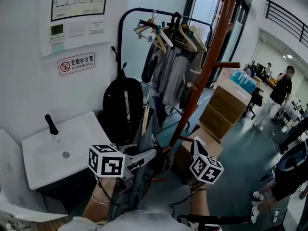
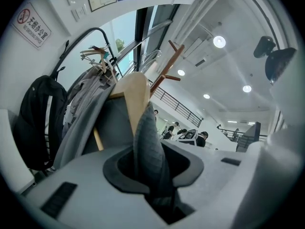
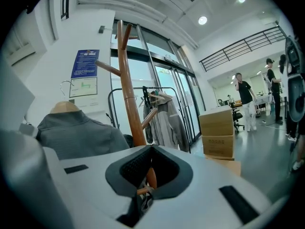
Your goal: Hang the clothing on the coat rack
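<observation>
A grey garment (image 1: pixel 140 178) hangs on a wooden hanger (image 2: pixel 136 94) low between my two grippers. My left gripper (image 1: pixel 151 154) is shut on a fold of the grey garment (image 2: pixel 148 151), which fills its jaws right beside the hanger. In the right gripper view the garment (image 3: pixel 81 132) and the hanger's top (image 3: pixel 64 107) lie off to the left. The brown wooden coat rack (image 1: pixel 207 66) leans up just beyond. My right gripper (image 1: pixel 194 146) sits close to its lower pole. The jaws of that gripper (image 3: pixel 148 175) stand slightly apart, and the pole (image 3: pixel 128 89) shows through the gap.
A black clothes rail (image 1: pixel 144 11) with hangers and grey garments (image 1: pixel 171 73) stands behind the rack. A black backpack (image 1: pixel 122 109) hangs at its left, by a white sink (image 1: pixel 57 148). Cardboard boxes (image 1: pixel 226 105) are stacked at the right, and people (image 1: pixel 279 95) stand farther off.
</observation>
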{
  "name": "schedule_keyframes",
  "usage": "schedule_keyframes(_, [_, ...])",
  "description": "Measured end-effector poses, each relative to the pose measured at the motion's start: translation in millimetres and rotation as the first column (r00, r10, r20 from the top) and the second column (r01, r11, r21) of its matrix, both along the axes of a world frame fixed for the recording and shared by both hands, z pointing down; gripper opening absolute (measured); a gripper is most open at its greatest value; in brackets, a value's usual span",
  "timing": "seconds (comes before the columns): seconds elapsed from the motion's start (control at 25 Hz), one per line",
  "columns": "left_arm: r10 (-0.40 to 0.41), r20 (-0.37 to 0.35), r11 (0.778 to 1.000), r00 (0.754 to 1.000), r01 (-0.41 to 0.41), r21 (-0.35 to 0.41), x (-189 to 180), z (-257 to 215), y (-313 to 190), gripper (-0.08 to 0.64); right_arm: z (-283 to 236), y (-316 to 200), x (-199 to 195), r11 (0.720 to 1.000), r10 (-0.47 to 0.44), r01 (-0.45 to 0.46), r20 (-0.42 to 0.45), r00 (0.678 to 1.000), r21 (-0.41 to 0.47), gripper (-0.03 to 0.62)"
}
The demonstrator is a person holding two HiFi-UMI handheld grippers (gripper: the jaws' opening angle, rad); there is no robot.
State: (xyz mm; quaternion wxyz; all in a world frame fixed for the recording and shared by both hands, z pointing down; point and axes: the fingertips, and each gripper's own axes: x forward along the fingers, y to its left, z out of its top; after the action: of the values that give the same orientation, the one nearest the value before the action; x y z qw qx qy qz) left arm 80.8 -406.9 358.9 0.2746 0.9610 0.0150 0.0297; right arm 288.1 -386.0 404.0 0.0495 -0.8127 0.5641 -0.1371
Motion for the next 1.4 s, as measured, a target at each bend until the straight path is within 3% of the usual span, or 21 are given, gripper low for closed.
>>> schedule_keyframes(0.36, [-0.007,0.005,1.0,1.0,0.007,0.0,24,4,-7,0.098,-7,-5,13,1.0,-0.009,0.009,-0.032,0.999,0.013,0.023])
schedule_keyframes(0.88, [-0.082,0.028,0.995,0.996,0.08,0.066,52,-19,9,0.1,-10,-2,31,0.996,-0.083,0.084,-0.009,0.996,0.034,0.023])
schedule_keyframes(1.4, [-0.065,0.016,0.993,0.998,0.063,0.097,77,-52,23,0.11,-9,18,44,0.997,-0.075,0.075,0.004,0.997,0.037,0.023])
